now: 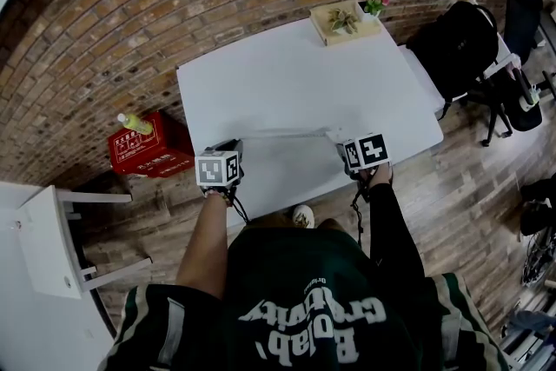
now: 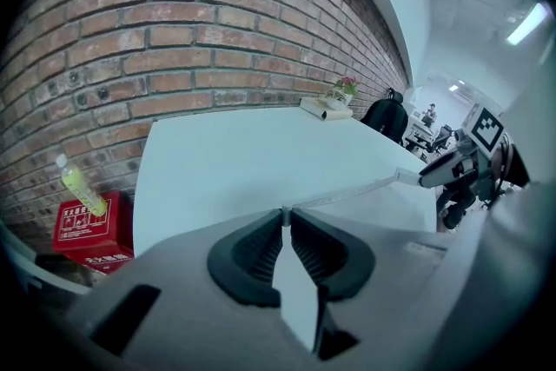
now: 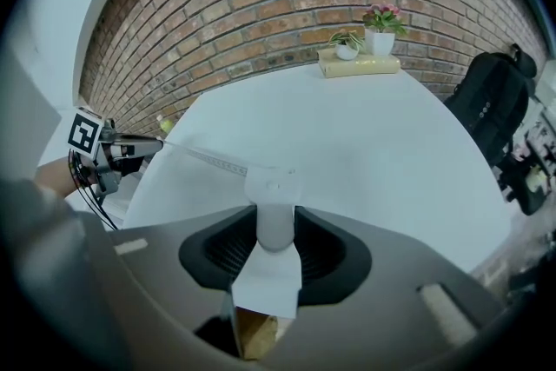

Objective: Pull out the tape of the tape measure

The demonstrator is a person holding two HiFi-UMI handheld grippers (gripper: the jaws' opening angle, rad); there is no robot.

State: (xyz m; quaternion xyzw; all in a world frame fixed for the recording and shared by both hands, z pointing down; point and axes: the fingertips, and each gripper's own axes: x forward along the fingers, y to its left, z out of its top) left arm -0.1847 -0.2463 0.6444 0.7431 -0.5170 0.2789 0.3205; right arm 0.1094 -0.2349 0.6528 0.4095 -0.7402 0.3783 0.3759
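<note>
The tape (image 1: 287, 133) is already drawn out across the near side of the table (image 1: 304, 65), its tip pinched in the left hand-held gripper (image 2: 285, 217) and the tape measure case (image 3: 272, 185) clamped in the right hand-held gripper (image 3: 276, 226), so the task looks largely done.

The left gripper (image 2: 285, 215) has its dark ribbed pads pressed almost together on the end of the tape (image 2: 347, 194), at the near edge of the white table (image 2: 226, 161). The tape runs as a thin pale strip over the table's near right part to the white tape measure body (image 2: 406, 175), held at the tip of the right gripper (image 2: 424, 179). At the table's far end a potted plant (image 2: 345, 88) stands on a pale tray (image 2: 323, 107), with a black backpack (image 2: 387, 117) just past that end. Left of the table, lower down, a red box (image 2: 82, 230) carries a yellow-green bottle (image 2: 80, 185). A brick wall (image 2: 191, 39) rises behind the table.
</note>
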